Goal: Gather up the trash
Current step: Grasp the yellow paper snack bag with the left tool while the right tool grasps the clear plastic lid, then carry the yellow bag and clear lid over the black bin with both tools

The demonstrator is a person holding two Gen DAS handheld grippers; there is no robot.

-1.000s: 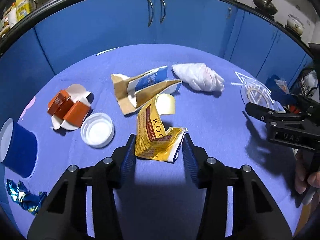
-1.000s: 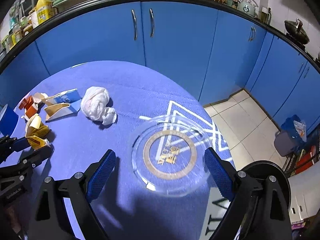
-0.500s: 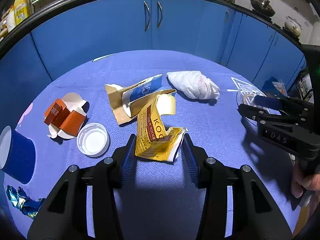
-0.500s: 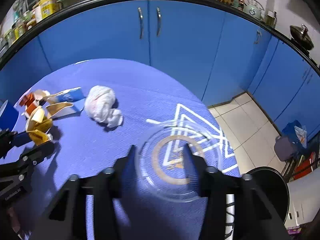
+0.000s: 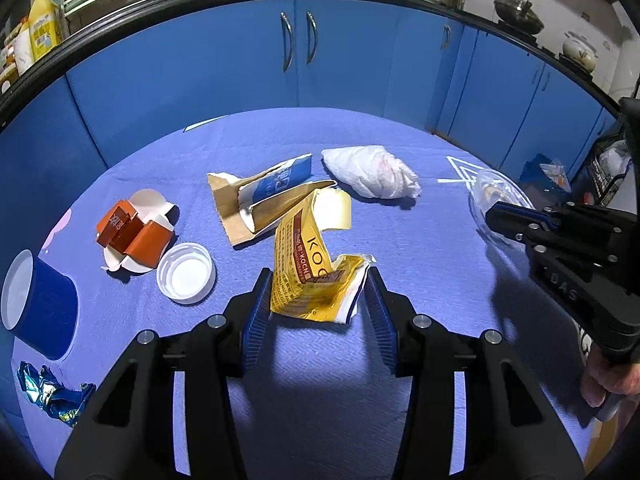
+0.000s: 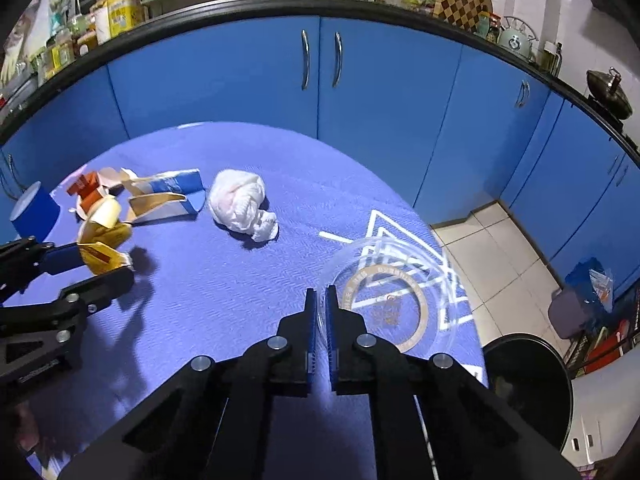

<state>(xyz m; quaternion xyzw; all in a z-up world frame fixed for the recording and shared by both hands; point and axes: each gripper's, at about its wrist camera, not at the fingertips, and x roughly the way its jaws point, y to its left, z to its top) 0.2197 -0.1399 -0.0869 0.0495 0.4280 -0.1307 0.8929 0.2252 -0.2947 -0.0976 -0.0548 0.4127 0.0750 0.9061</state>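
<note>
- Left wrist view: the left tongs (image 5: 316, 308) straddle the crumpled yellow wrapper (image 5: 310, 276), one finger on each side. I cannot tell whether the pads are pressing it yet or just standing beside it.
- Right wrist view: the right tongs (image 6: 320, 320) are pinched together on the near rim of the clear plate (image 6: 384, 300), which sits at the right edge of the tabletop (image 6: 224, 288) and looks slightly tipped.
- Risk one: the plate is thin and slick (and gripped only at the rim), so a quick lift or twist could let it pivot and slide out over the floor (image 6: 496, 248).
- Risk two: the wrapper is springy. A pinch on its loose lower fold alone may peel one layer and leave the rest lying there.
- Other trash is spread across the left and far side: a torn carton (image 5: 260, 196), a white wad (image 5: 370, 172), an orange box (image 5: 132, 232), a white lid (image 5: 185, 273), a blue cup (image 5: 38, 300) and a foil scrap (image 5: 52, 392).
- The lid lies just left of the left tongs, and a sideways swing could knock it.
- The foil scrap and the cup lie near the left edge, where a nudge could send them off.
- Open room: the near middle of the tabletop between the two tongs is bare, the safest lane.
- A black bin (image 6: 524, 392) stands on the floor just right of the tabletop, near the plate.
</note>
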